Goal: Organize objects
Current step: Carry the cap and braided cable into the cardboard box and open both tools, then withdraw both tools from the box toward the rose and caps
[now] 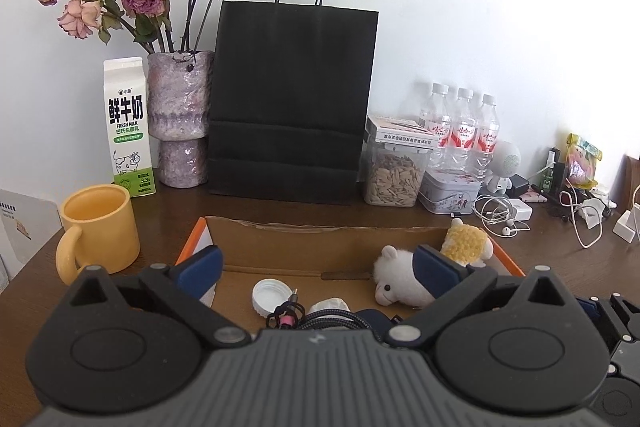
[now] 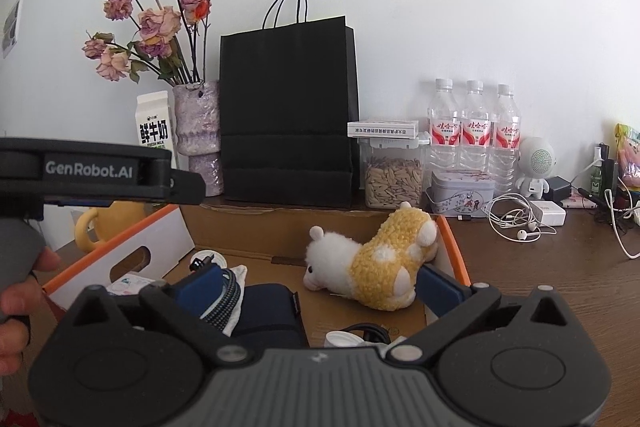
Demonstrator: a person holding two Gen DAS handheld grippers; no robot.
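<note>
An open cardboard box [image 1: 320, 227] [image 2: 256, 227] with orange rims sits on the brown table. Inside it lie a white and yellow plush sheep [image 1: 400, 279] [image 2: 372, 263], a white cap [image 1: 269, 295], a braided cable [image 1: 332, 319] [image 2: 230, 293] and a dark blue pouch [image 2: 268, 311]. My left gripper [image 1: 318, 269] is open above the box, its right pad in front of the sheep. My right gripper [image 2: 318, 285] is open too, with nothing pressed between its pads. The left gripper's body [image 2: 92, 171] and a hand [image 2: 24, 291] show at the left of the right wrist view.
Along the wall stand a milk carton [image 1: 127, 125], a vase of dried roses [image 1: 180, 115], a black paper bag [image 1: 292, 99], a seed jar [image 1: 394, 175], a tin [image 1: 450, 193] and three water bottles [image 1: 464, 127]. A yellow mug [image 1: 98, 227] is left of the box; earphones and cables [image 1: 504, 217] lie right.
</note>
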